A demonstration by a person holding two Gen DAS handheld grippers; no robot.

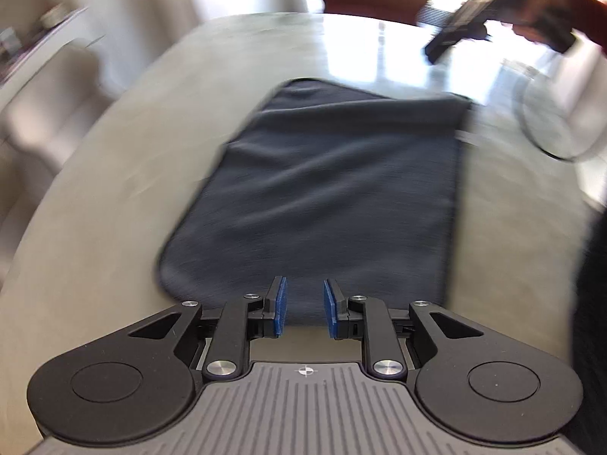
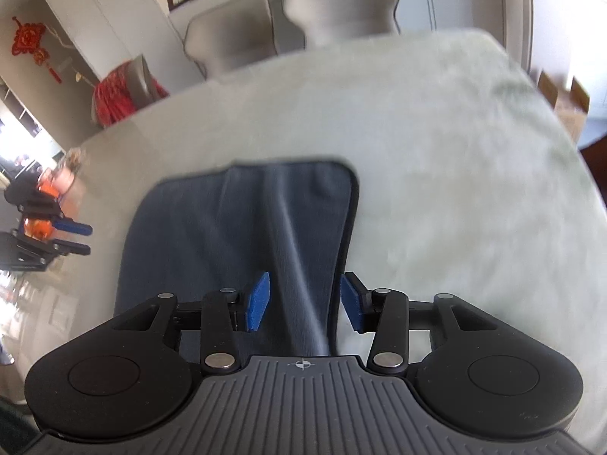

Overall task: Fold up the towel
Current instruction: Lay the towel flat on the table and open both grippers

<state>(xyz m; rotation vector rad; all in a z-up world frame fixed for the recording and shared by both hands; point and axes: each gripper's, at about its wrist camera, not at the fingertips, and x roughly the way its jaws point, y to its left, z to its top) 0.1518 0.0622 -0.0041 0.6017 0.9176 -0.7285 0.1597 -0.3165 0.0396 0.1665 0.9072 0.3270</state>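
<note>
A dark blue-grey towel [image 1: 322, 189] lies folded flat on the pale table [image 1: 114, 208]. My left gripper [image 1: 303, 305] is open, hovering just above the towel's near edge, with nothing between its blue pads. In the right wrist view the towel [image 2: 212, 227] lies ahead with a raised crease running toward me. My right gripper [image 2: 305, 301] is open above the towel's right edge, and the crease passes between its jaws. The right gripper also shows at the top right of the left wrist view [image 1: 466, 26], and the left gripper at the left of the right wrist view [image 2: 68, 237].
Grey chairs [image 2: 341, 3] stand behind the table's far side. A red cloth [image 2: 114, 94] hangs over another chair at the left. A round glass object [image 1: 546, 113] sits on the table to the towel's right. Both views are motion-blurred.
</note>
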